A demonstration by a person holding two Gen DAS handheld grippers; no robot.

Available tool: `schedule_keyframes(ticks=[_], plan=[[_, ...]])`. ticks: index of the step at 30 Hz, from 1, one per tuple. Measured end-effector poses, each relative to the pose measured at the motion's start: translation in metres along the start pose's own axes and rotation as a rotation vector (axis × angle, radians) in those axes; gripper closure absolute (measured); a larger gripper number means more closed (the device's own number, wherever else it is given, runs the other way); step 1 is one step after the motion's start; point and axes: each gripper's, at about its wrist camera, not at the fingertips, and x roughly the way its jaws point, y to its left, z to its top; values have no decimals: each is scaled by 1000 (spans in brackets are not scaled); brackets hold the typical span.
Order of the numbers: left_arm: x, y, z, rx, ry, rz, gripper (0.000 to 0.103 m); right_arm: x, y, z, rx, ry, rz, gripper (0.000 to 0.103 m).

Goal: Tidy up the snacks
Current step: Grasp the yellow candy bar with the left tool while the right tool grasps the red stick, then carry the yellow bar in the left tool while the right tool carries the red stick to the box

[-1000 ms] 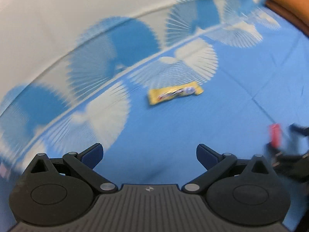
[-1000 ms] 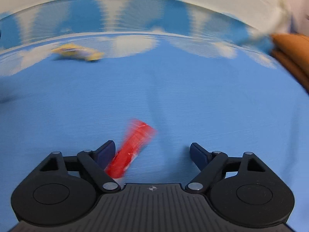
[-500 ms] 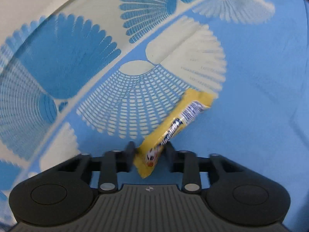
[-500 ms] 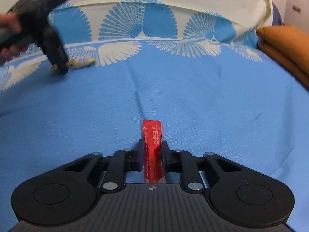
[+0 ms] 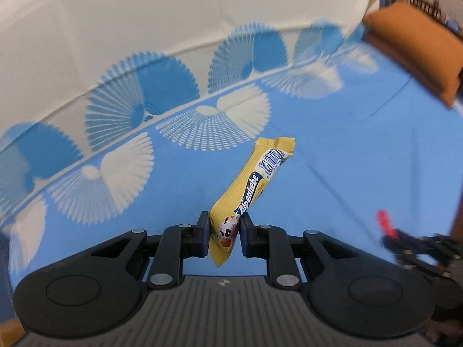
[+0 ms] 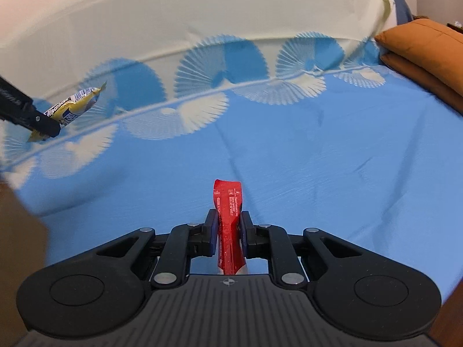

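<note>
while both snacks hang clear of the blue bedspread (image 6: 332,159), keep the carry slow. left gripper (image 5: 224,227): fingers just closed, clamped on lower end of yellow snack bar (image 5: 251,193), most of it sticking out past the pads. right gripper (image 6: 228,232): fingers pinched tight on red snack stick (image 6: 228,219), held near mid-length. probably transport step, drop spot not visible. hold squeeze steady, avoid wrist flicks so yellow bar doesn't pivot or slip. keep grippers well apart, away from orange cushion (image 6: 428,43). lower before letting go, no tossing.
</note>
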Motion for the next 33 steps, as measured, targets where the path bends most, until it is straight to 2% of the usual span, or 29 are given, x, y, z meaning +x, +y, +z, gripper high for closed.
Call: schedule_keyframes(ticks=[4, 10, 15, 20, 25, 33], plan=[[-81, -8, -47, -72, -33, -25, 80, -59, 22, -6, -29, -2, 102, 86], [-178, -2, -133, -171, -53, 20, 80, -140, 63, -28, -135, 14, 246, 86], [-241, 11, -206, -263, -91, 136, 80, -191, 94, -56, -208, 44, 333, 86], [-281, 17, -271, -331, -115, 208, 80, -227, 122, -76, -310, 49, 384, 86], [-308, 19, -316, -397, -160, 226, 80, -256, 141, -86, -395, 8, 394, 86], [-331, 22, -339, -441, -226, 215, 80, -284, 152, -99, -442, -13, 373, 86]])
